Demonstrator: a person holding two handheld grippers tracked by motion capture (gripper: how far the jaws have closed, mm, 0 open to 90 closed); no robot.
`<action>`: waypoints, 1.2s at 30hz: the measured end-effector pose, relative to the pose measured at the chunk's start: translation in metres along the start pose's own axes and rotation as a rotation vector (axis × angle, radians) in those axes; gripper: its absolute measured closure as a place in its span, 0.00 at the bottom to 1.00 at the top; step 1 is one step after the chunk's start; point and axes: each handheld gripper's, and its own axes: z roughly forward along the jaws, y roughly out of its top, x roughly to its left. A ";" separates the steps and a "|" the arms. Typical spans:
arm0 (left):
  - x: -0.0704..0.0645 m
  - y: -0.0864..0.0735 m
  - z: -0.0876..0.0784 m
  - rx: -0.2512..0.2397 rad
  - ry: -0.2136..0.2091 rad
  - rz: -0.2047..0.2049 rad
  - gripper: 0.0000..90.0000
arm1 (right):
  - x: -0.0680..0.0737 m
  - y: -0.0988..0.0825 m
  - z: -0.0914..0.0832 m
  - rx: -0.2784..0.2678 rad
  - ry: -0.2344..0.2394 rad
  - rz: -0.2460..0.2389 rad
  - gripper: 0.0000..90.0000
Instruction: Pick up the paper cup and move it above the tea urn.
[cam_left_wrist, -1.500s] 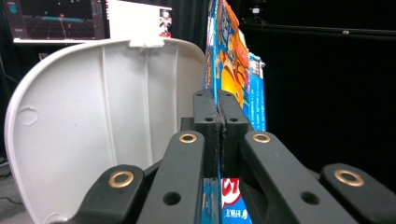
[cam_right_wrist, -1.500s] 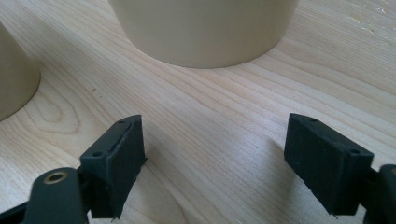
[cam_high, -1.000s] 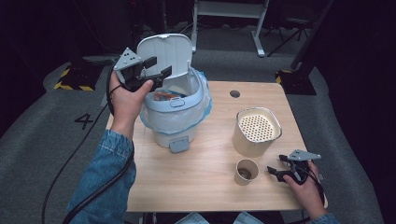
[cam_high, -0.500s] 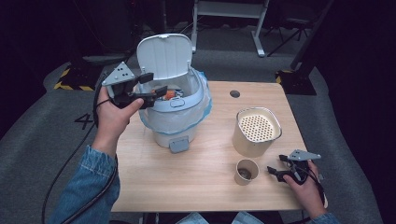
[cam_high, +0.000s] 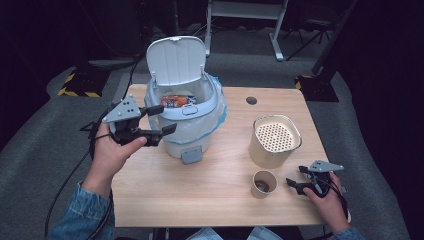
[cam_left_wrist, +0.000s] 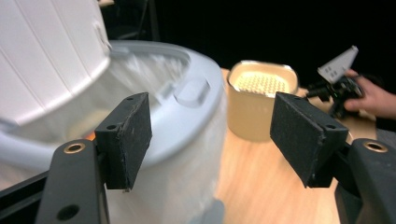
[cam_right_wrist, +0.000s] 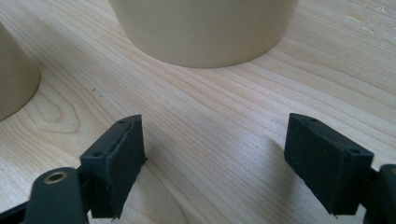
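Observation:
A small white bin (cam_high: 182, 135) with a grey-blue rim stands at the table's back left. Its lid (cam_high: 176, 60) is up and a clear bag lines it. An orange packet (cam_high: 175, 101) lies inside. My left gripper (cam_high: 166, 118) hovers just left of the bin with its jaws pointing at the bin's wall. The jaws have just been opening and nothing is between them. In the left gripper view the pads (cam_left_wrist: 128, 137) frame the bin's rim (cam_left_wrist: 187, 116). My right gripper (cam_high: 295, 176) rests open and empty on the table, right of a paper cup (cam_high: 264, 182).
A beige canister with a perforated top (cam_high: 275, 140) stands at the right, behind the cup. In the right gripper view its base (cam_right_wrist: 205, 28) is ahead and the cup (cam_right_wrist: 14, 88) is at the left. The wooden table (cam_high: 200, 195) has a cable hole (cam_high: 251, 100).
My left gripper has drawn back from the bin's opening, moving left, nearer and lower, to beside the bin. The right hand has not moved.

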 end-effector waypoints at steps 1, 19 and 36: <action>-0.001 -0.005 -0.001 0.008 -0.006 0.001 0.33 | 0.000 0.000 0.000 0.000 0.000 0.000 0.23; -0.010 -0.105 0.004 0.105 -0.012 -0.086 0.30 | 0.004 0.002 0.003 0.011 -0.001 0.004 0.17; -0.012 -0.163 0.047 0.338 -0.024 -0.119 0.28 | 0.010 0.003 -0.002 0.036 0.025 -0.018 0.23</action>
